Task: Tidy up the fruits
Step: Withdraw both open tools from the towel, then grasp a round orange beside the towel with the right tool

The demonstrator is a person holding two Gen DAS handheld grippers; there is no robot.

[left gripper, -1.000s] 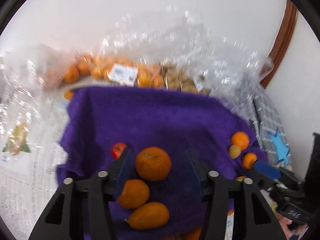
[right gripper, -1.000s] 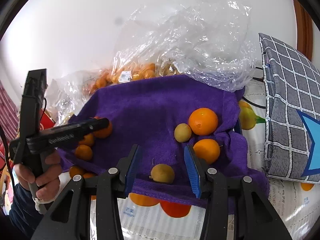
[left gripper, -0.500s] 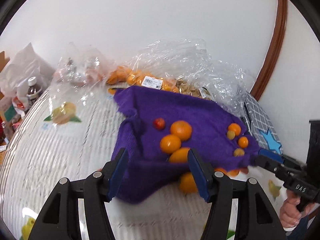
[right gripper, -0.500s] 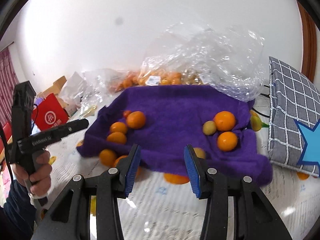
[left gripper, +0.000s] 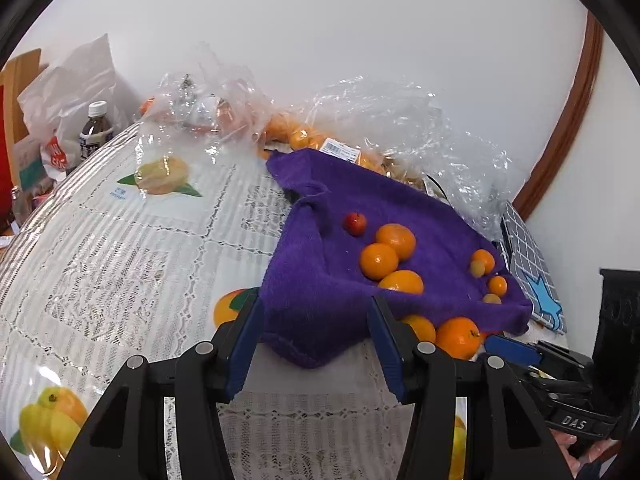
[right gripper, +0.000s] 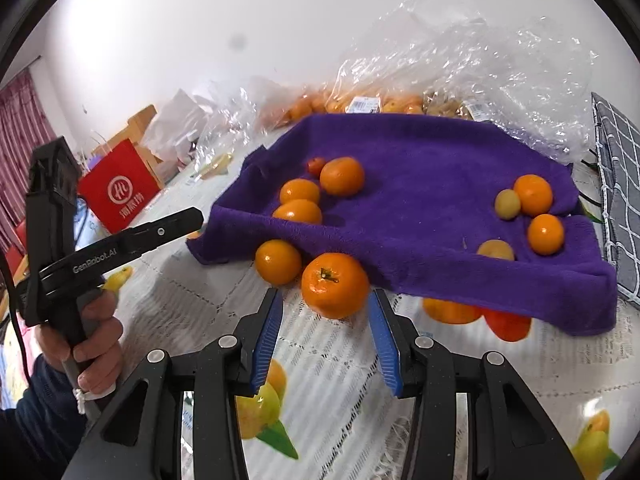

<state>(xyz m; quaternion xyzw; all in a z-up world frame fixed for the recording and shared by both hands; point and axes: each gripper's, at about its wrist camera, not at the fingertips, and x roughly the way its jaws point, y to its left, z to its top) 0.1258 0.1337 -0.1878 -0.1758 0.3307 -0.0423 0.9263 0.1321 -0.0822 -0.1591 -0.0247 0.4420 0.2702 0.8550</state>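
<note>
A purple towel (right gripper: 420, 184) is lying rumpled on the surface (left gripper: 132, 248), which is wearing a lace cloth printed with fruit, and loose fruits are sitting on the towel in two groups. Three oranges (right gripper: 308, 192) and a small red fruit (left gripper: 355, 223) are clustering toward its left side, while two more oranges (right gripper: 538, 208) and two small yellow-green fruits (right gripper: 507, 204) are resting near its right edge. Two further oranges are lying on the bare cloth at the towel's near hem, and the nearer one, a stemmed orange (right gripper: 334, 290), is sitting just ahead of the right gripper (right gripper: 326, 344). The fingers of that gripper are standing apart with nothing between them, the orange lying beyond their tips and not touched. The left gripper (left gripper: 316, 344) is pointing at the near left corner of the towel; its fingers have just been closing somewhat but are standing spread, with only the towel's hem showing beyond the gap and nothing pinched. A person's hand (right gripper: 86, 344) is gripping the left gripper's handle at the left of the right wrist view. Crinkled clear plastic bags (right gripper: 472, 52) holding more orange fruit are lying behind the towel against the white wall.
</note>
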